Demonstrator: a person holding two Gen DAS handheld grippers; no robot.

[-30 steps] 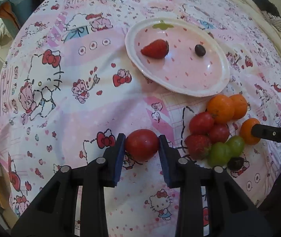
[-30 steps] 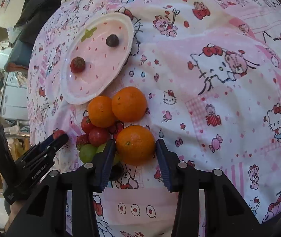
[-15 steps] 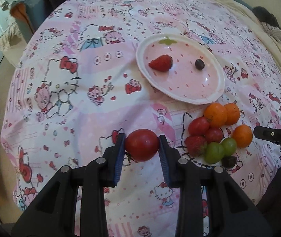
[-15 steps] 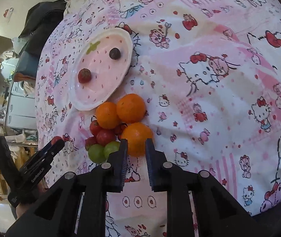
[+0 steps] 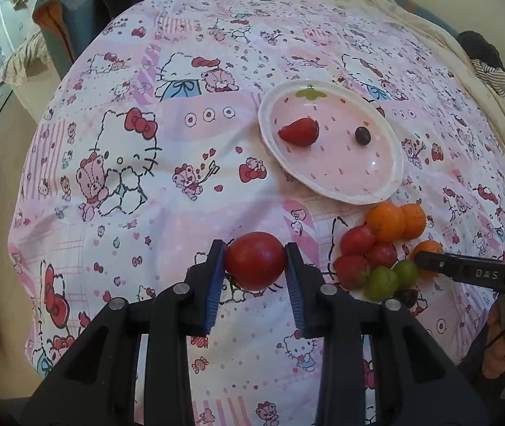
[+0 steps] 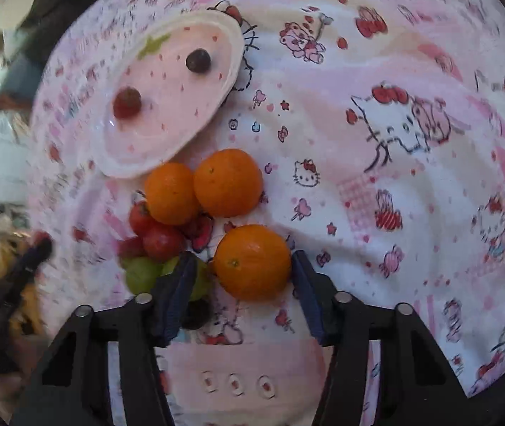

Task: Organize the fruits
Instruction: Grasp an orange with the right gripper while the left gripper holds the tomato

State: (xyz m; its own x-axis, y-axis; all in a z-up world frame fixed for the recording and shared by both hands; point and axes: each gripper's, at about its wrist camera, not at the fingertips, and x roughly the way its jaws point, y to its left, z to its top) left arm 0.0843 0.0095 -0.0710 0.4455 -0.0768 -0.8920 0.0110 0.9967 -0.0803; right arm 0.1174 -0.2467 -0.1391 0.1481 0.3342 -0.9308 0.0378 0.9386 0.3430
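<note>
left gripper (image 5: 255,266) clamped tight on a red tomato (image 5: 255,265), both pads pressing its sides, carried above the patterned cloth (image 5: 146,184) and short of the pink plate (image 5: 387,191). on that plate already: one strawberry (image 5: 299,131) and one dark grape (image 5: 362,135), well apart. right gripper (image 6: 240,273) straddling the nearest orange (image 6: 252,262), jaws opening, right pad just about at the peel, left pad standing off, so nothing gripped there. rest of the pile bunched up beside it: two more oranges (image 6: 227,181), small red tomatoes (image 6: 162,241), green grapes (image 6: 142,275), a dark grape (image 6: 195,314) half hidden under the left finger.

risks from here, as a guess: closing off-centre on that round orange, squirting it sideways into the grapes and scattering the pile. left finger sitting right over the green grapes, so pinching or crushing one quite possible. tomato soft and smooth, so too hard a squeeze splitting it, too loose letting it slip. soft cloth under the plate, a dropped fruit tipping or rolling off the shallow rim.
</note>
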